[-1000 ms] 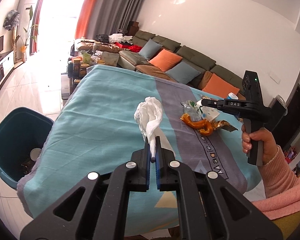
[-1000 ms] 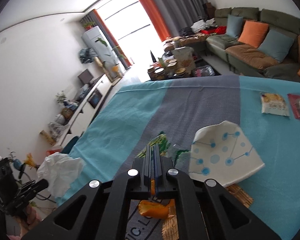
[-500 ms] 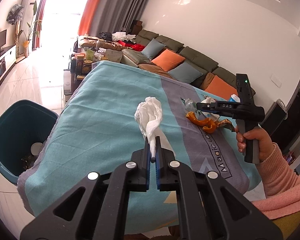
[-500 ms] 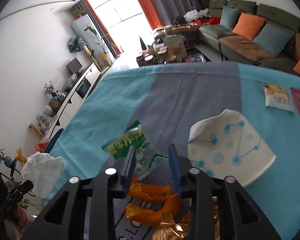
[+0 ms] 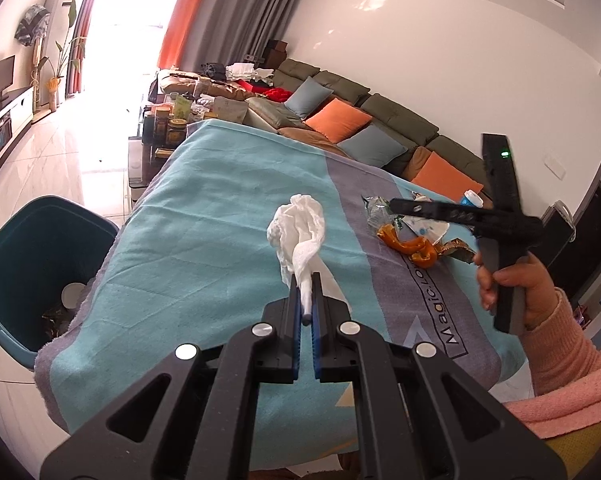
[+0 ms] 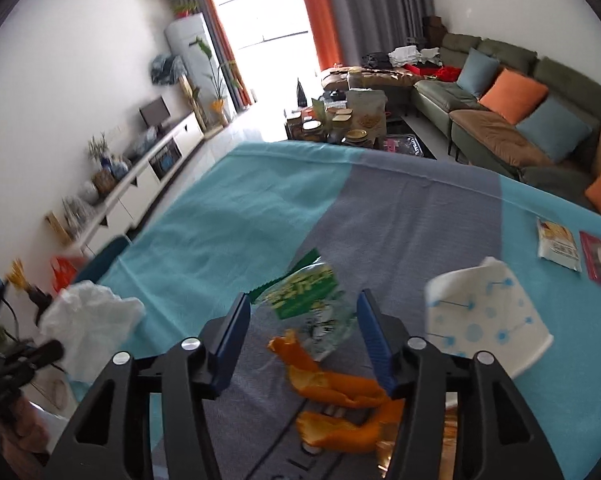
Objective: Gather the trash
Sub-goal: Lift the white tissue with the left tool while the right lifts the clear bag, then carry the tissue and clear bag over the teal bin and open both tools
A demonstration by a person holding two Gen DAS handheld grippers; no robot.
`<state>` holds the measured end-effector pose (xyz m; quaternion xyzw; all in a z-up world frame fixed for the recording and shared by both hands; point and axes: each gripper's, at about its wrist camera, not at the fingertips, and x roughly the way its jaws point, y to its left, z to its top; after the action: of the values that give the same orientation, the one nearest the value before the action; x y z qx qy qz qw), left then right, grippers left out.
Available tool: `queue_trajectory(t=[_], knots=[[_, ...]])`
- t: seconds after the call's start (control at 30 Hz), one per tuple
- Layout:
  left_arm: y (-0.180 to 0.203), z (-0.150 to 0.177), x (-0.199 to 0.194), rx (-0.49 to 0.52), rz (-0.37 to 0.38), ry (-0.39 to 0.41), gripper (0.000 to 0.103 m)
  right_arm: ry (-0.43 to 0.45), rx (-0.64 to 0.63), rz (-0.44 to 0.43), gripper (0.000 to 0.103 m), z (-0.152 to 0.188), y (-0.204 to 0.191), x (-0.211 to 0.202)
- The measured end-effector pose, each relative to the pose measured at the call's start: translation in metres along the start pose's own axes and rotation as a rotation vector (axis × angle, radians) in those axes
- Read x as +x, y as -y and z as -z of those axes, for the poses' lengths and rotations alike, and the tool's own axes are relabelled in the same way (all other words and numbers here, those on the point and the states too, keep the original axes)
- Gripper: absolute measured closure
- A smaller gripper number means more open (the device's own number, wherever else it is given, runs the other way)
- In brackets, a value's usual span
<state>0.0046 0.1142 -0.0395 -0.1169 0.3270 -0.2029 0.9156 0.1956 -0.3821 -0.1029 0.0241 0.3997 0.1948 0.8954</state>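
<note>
Right then, the left gripper (image 5: 307,300) was clamped tight on a twisted tail of the crumpled white tissue (image 5: 298,224), holding it above the teal-and-grey blanket (image 5: 204,216), with the dark teal bin (image 5: 32,240) waiting off at nine o'clock, below the table edge. Over on the right, the right gripper (image 6: 302,320) had just been spreading its jaws, and they stood apart over the green snack wrapper (image 6: 304,292) with nothing pinched between them; the orange peel (image 6: 332,392) lay at six o'clock from the wrapper, the dotted white paper cup (image 6: 488,320) at three. To do it well, I'd say, the open jaws needed to drop squarely astride the wrapper's crinkled bulk, not its flat corner, then close. Readable print: "Magic" on the blanket's grey band (image 5: 432,292), the rest cut off.
</note>
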Motion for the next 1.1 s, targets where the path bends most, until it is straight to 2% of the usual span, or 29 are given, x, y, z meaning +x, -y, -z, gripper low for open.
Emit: queue_trajectory(t=[0.1,0.13,0.17,0.23,0.3,0.43,0.6,0.83,1.0,1.1], knots=[[-0.002,0.001,-0.003,-0.005,-0.004,0.002,0.098,-0.012,-0.034,0.066,0.050,0.001,-0.007,0.014],[-0.003,0.001,-0.004,-0.008,-0.005,0.004,0.098,-0.015,-0.037,0.085,0.054,0.001,-0.007,0.018],[-0.005,0.001,-0.004,-0.013,-0.006,0.005,0.098,-0.015,-0.025,0.087,0.065,0.001,-0.004,0.021],[-0.008,0.002,-0.006,-0.019,-0.011,0.008,0.098,-0.012,-0.002,0.074,0.079,0.000,0.001,0.021],[-0.010,0.003,-0.006,-0.023,-0.014,0.009,0.098,-0.003,0.014,0.059,0.087,0.000,0.005,0.019],[-0.013,0.002,-0.006,-0.026,-0.020,0.016,0.098,0.023,0.030,0.043,0.095,-0.002,0.008,0.013],[-0.016,0.002,-0.012,-0.023,-0.038,0.029,0.098,0.074,0.040,-0.009,0.095,-0.006,0.003,-0.001],[-0.028,-0.004,-0.028,-0.028,-0.086,0.064,0.098,0.119,-0.012,-0.181,0.095,-0.015,-0.038,-0.021],[-0.042,-0.009,-0.045,-0.042,-0.135,0.096,0.098,0.106,-0.057,-0.319,0.096,-0.021,-0.075,-0.020],[-0.052,-0.011,-0.055,-0.054,-0.169,0.115,0.098,0.093,-0.088,-0.372,0.095,-0.023,-0.095,-0.014]])
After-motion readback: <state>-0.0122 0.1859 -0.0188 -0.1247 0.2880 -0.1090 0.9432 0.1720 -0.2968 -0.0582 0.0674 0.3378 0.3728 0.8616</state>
